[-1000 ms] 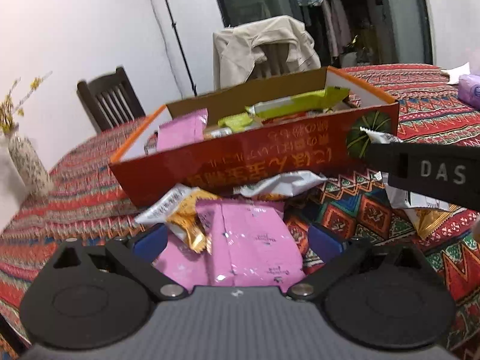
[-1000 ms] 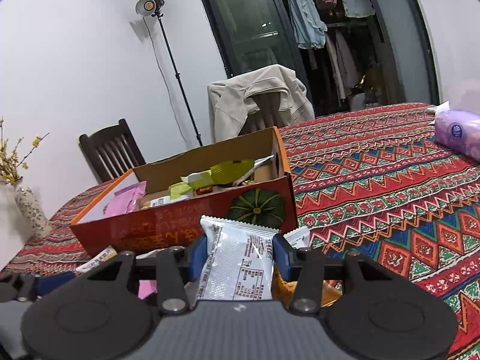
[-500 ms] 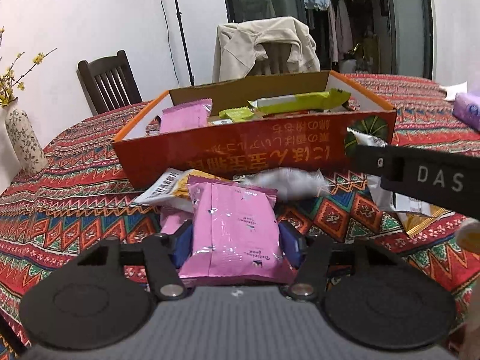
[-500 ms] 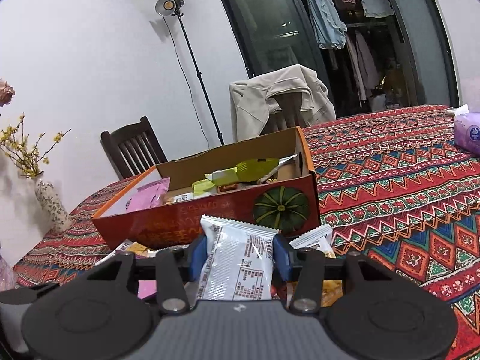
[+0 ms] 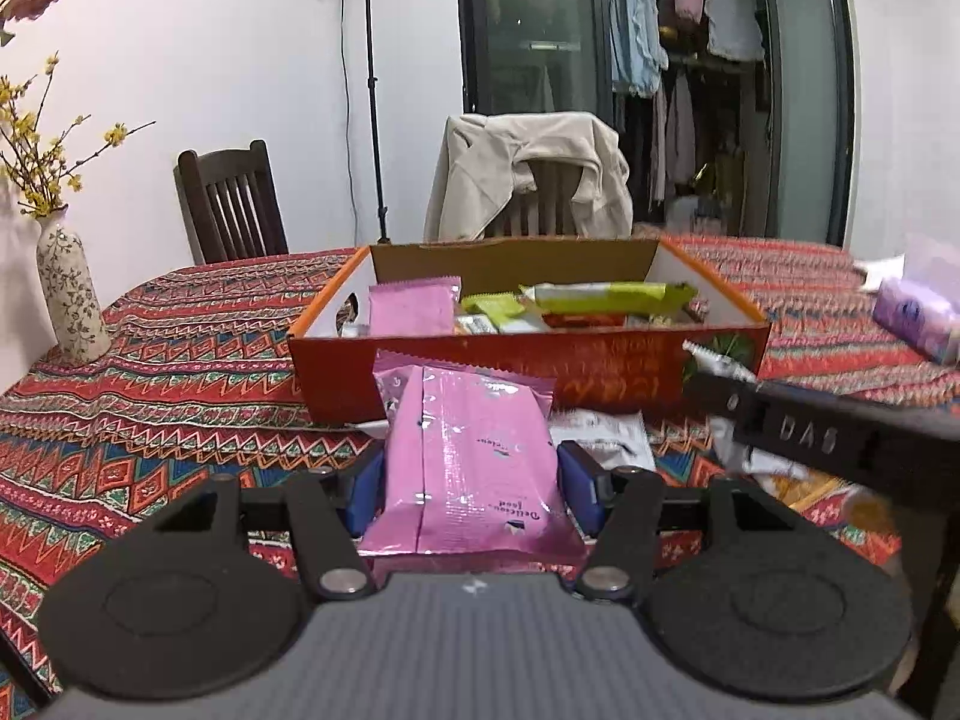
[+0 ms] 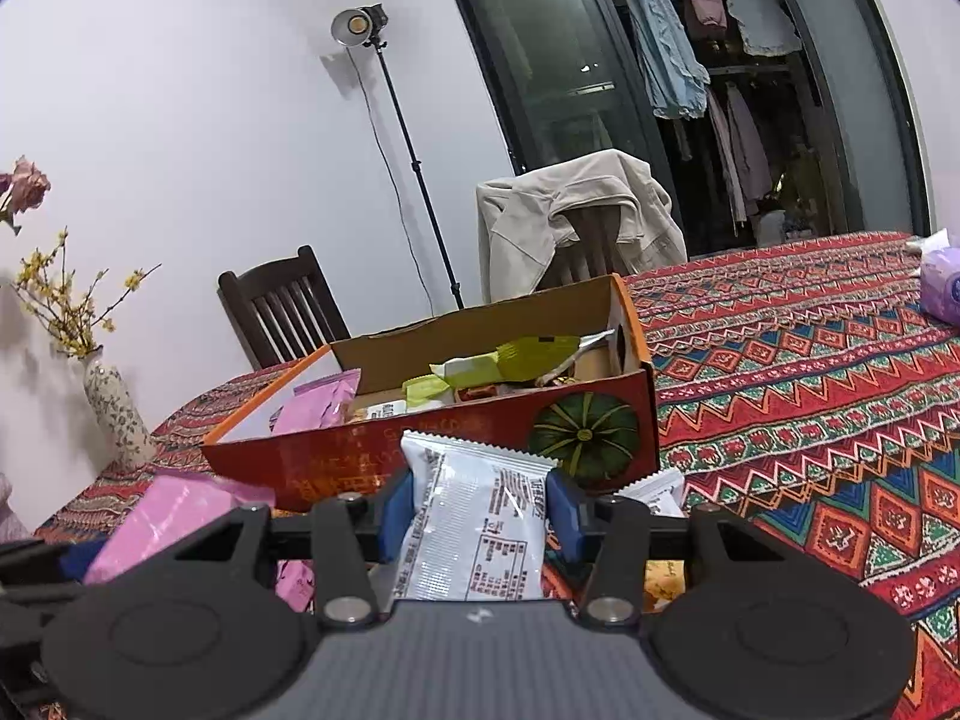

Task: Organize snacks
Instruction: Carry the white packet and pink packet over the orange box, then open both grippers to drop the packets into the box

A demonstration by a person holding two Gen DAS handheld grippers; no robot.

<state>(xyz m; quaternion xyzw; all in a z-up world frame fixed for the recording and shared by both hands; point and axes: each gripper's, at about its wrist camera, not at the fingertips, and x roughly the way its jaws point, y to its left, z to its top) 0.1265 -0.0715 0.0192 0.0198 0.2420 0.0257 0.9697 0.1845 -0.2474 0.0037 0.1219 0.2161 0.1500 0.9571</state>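
Clamped between the blue pads of the left gripper (image 5: 471, 483) is a pink snack packet (image 5: 474, 462), held lengthwise so that its crimped far end points toward the box; it is raised clear of the patterned tablecloth (image 5: 180, 372). The gripper is angled slightly downward, aimed at the near wall of the box. On the right, the right gripper (image 6: 480, 510) is seen closed on a silver-white snack packet (image 6: 480, 531), gripped by its long sides and likewise tilted a little below level — its black finger, lettered in white, crosses the right edge of the left wrist view.

Just beyond both grippers, a few loose packets are left on the cloth: a white one (image 5: 606, 441) under the left gripper's far side, another white one (image 6: 657, 489) beside the right gripper, and yellow wrappers partly hidden.

Further on, near the middle of the table, the orange cardboard box (image 5: 600, 372) is set with its open top up. A second pink packet (image 5: 411, 306) is leaned at its left end, with green wrappers (image 5: 600, 297) across the middle.

A purple tissue pack (image 5: 918, 324) lies toward the table's right edge, a flowered vase (image 5: 69, 300) at the left edge.
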